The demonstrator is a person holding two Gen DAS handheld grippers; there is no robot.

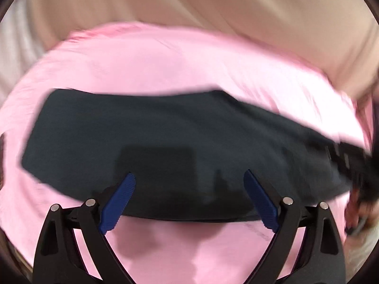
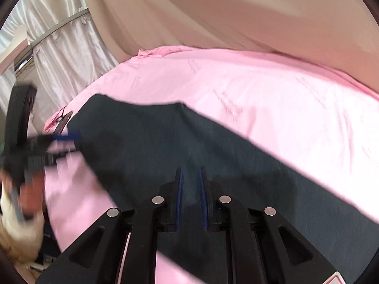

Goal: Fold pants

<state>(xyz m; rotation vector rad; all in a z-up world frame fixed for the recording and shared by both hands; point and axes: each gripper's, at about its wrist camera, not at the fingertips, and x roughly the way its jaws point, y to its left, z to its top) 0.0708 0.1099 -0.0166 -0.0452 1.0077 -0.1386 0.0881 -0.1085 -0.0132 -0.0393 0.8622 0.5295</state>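
Pink sheet (image 1: 165,66) covers bed, beige curtain (image 2: 213,11) behind. Left gripper (image 1: 189,182) spread wide, empty, over near edge of dark pants (image 1: 142,130). Right gripper (image 2: 190,179) nearly closed, narrow gap, over same strip; contact unclear. Pants' long axis runs crosswise to left gripper, diagonally off from right one. Right gripper judged nearer to cloth.

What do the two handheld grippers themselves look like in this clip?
Both match: the left gripper and right gripper have matte black angular linkage arms with triangular cut-outs, round silver pivot pins and ribbed blue finger pads. No cables visible.
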